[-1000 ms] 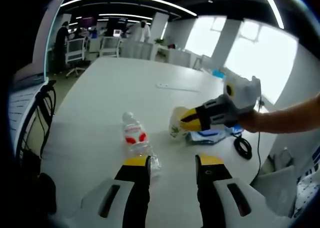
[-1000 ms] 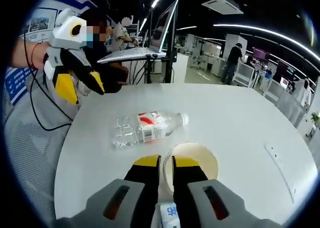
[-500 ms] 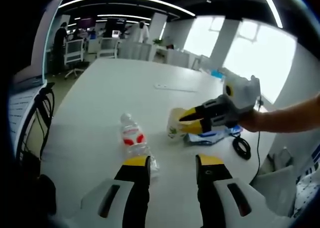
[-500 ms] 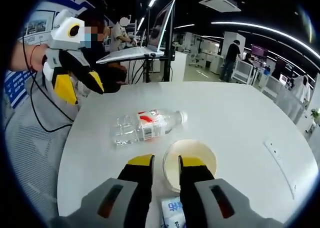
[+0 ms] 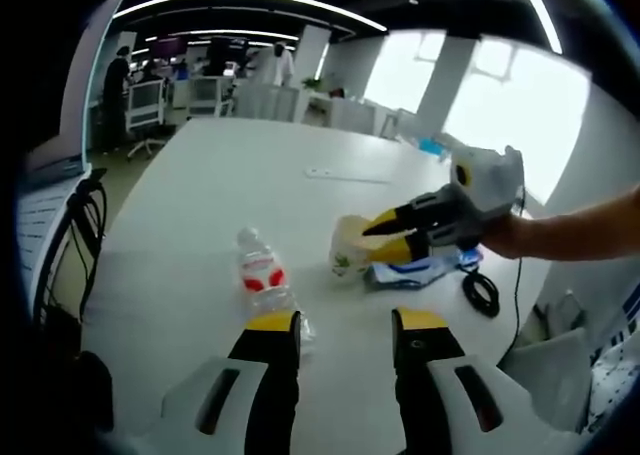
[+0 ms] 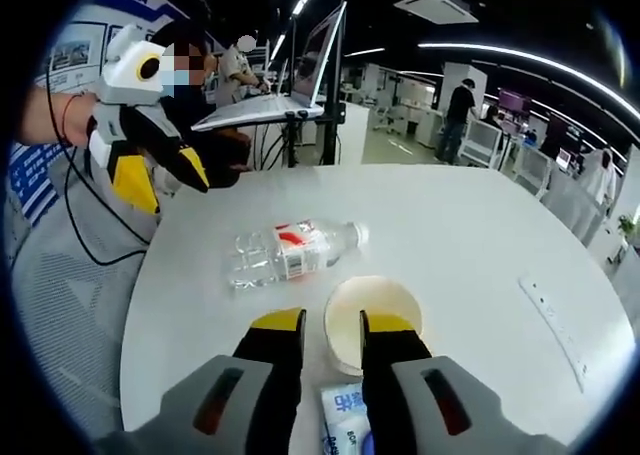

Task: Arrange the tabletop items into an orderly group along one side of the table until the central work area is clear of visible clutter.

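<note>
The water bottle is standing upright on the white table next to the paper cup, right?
Not upright. In the right gripper view the water bottle lies on its side on the white table, cap toward the paper cup, which stands beside it.

left gripper [image 5: 345,327]: chunky white shell, black jaws, yellow tips, dark slot on each side | right gripper [image 6: 331,327]: same look | red band [image 6: 66,110] on wrist, upper left, right gripper view

White table [image 6: 480,225] carries a water bottle [image 6: 290,255] lying flat, an upright paper cup [image 6: 372,318], a blue-printed packet [image 6: 345,415].
</note>
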Action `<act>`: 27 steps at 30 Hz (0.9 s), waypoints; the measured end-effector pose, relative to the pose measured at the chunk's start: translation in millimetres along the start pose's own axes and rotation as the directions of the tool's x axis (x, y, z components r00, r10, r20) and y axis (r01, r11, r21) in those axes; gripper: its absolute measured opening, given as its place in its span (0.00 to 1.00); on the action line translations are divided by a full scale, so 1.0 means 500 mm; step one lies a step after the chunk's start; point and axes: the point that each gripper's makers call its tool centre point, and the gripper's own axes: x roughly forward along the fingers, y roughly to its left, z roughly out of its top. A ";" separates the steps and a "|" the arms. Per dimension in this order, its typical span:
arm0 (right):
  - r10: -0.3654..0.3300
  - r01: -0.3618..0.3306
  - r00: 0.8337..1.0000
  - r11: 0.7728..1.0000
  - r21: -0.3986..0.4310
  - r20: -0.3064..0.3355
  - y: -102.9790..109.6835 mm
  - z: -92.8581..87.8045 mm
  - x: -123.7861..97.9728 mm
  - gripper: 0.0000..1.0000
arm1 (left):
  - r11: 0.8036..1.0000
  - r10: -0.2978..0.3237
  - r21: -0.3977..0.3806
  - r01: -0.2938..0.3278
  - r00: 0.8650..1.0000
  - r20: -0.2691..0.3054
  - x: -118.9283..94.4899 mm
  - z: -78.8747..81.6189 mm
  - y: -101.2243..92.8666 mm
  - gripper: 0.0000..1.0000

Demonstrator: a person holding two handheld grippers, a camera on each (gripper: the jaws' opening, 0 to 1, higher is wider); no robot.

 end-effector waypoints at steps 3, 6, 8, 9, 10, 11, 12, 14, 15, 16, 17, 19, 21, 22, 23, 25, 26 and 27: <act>-0.006 0.006 1.000 1.000 0.006 0.004 -0.003 0.002 -0.002 0.20 | 1.000 -0.002 0.004 0.002 1.000 0.001 -0.001 0.002 -0.002 0.33; -0.010 0.010 1.000 1.000 0.014 0.010 -0.002 0.009 -0.010 0.21 | 1.000 -0.004 0.007 0.004 1.000 0.003 -0.003 0.003 -0.003 0.33; -0.011 0.011 1.000 1.000 0.021 0.014 -0.002 0.011 -0.012 0.22 | 1.000 -0.005 0.005 0.005 1.000 0.004 -0.004 0.003 -0.003 0.33; -0.011 0.011 1.000 0.999 0.032 0.017 -0.003 0.013 -0.013 0.22 | 1.000 -0.006 0.003 0.006 1.000 0.008 -0.005 0.004 -0.003 0.33; -0.014 0.014 1.000 0.999 0.035 0.019 -0.003 0.015 -0.014 0.22 | 1.000 -0.007 0.004 0.006 1.000 0.010 -0.005 0.005 -0.003 0.33; -0.018 0.017 0.999 0.999 0.038 0.026 -0.003 0.025 -0.021 0.22 | 1.000 -0.007 0.003 0.007 1.000 0.010 -0.005 0.005 -0.003 0.33; -0.018 0.017 0.999 0.999 0.042 0.030 -0.002 0.029 -0.023 0.22 | 1.000 -0.007 0.003 0.007 1.000 0.011 -0.006 0.005 -0.003 0.33; -0.022 0.020 0.999 0.999 0.042 0.032 0.001 0.032 -0.024 0.22 | 1.000 -0.011 0.001 0.011 1.000 0.013 -0.006 0.005 -0.005 0.33; -0.022 0.021 0.999 0.999 0.042 0.033 0.007 0.036 -0.027 0.22 | 1.000 -0.012 0.000 0.012 1.000 0.014 -0.007 0.006 -0.005 0.33; -0.021 0.019 0.999 0.999 0.046 0.033 0.011 0.040 -0.028 0.23 | 1.000 -0.011 0.001 0.011 1.000 0.016 -0.007 0.006 -0.005 0.33; -0.021 0.020 0.999 0.999 0.048 0.031 0.010 0.040 -0.029 0.23 | 1.000 -0.011 0.004 0.011 1.000 0.016 -0.007 0.007 -0.005 0.33; -0.024 0.022 0.999 0.998 0.051 0.037 0.012 0.048 -0.034 0.23 | 1.000 -0.012 0.003 0.011 1.000 0.019 -0.008 0.008 -0.005 0.33; -0.026 0.024 0.999 0.998 0.055 0.040 0.012 0.054 -0.037 0.24 | 1.000 -0.011 0.002 0.011 1.000 0.023 -0.009 0.009 -0.005 0.33; -0.028 0.025 0.999 0.998 0.059 0.047 0.012 0.058 -0.039 0.24 | 1.000 -0.011 0.002 0.011 1.000 0.024 -0.010 0.010 -0.004 0.33; -0.028 0.025 0.999 0.998 0.061 0.047 0.011 0.059 -0.039 0.24 | 1.000 -0.011 0.002 0.011 1.000 0.025 -0.010 0.010 -0.004 0.33; -0.029 0.026 0.998 0.997 0.066 0.053 0.012 0.066 -0.041 0.25 | 1.000 -0.011 0.003 0.011 1.000 0.029 -0.011 0.012 -0.004 0.33; -0.030 0.026 0.998 0.997 0.068 0.055 0.012 0.069 -0.042 0.25 | 1.000 -0.012 0.002 0.012 0.999 0.032 -0.012 0.013 -0.004 0.33; -0.031 0.027 0.998 0.997 0.072 0.056 0.014 0.073 -0.043 0.26 | 1.000 -0.013 0.002 0.013 0.999 0.034 -0.012 0.013 -0.005 0.33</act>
